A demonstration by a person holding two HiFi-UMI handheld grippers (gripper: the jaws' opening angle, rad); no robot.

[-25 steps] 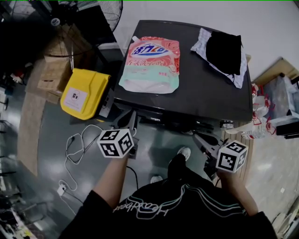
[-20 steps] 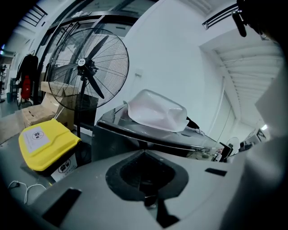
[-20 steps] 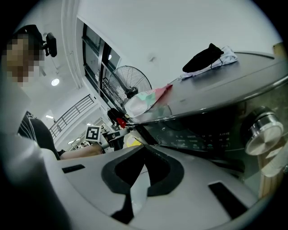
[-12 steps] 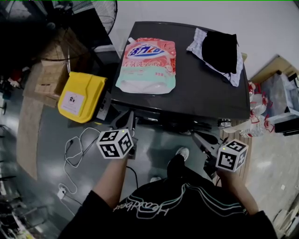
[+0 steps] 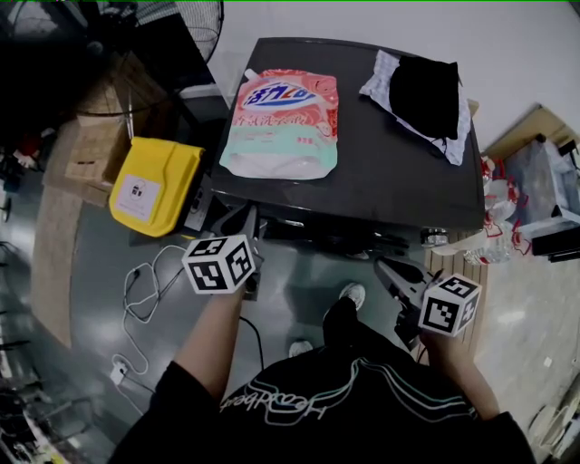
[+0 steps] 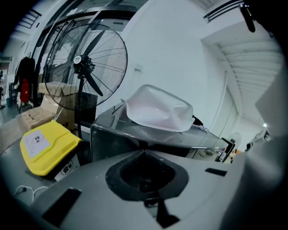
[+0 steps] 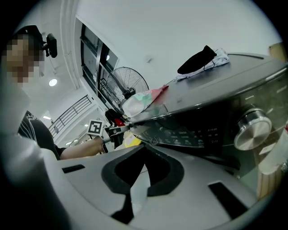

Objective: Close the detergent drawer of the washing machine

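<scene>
Tips of left tongs (image 5: pixel 247 216) pressed together, nothing pinched, pointed at upper front edge of washing machine (image 5: pixel 390 181). Detergent drawer (image 5: pixel 198 211) stuck out from front, just left of left tongs; contact unclear. Likewise right tongs (image 5: pixel 384 265) pressed together, empty, near front panel by control knob (image 7: pixel 251 129). Detergent pouch (image 5: pixel 279 122) lay on machine beyond left tongs. Yellow box (image 5: pixel 154 186) stood farther left.

- The washing machine (image 5: pixel 381 195) stands at the centre.
- On its top, a detergent pouch (image 5: pixel 281 122) lies at the left and a cloth (image 5: pixel 426 95) at the far right.
- A lidded bin (image 5: pixel 154 186) sits just left of the machine, with a fan (image 5: pixel 195 23) farther behind.
- A cable (image 5: pixel 145 281) lies on the floor (image 5: pixel 299 290), near left.
</scene>
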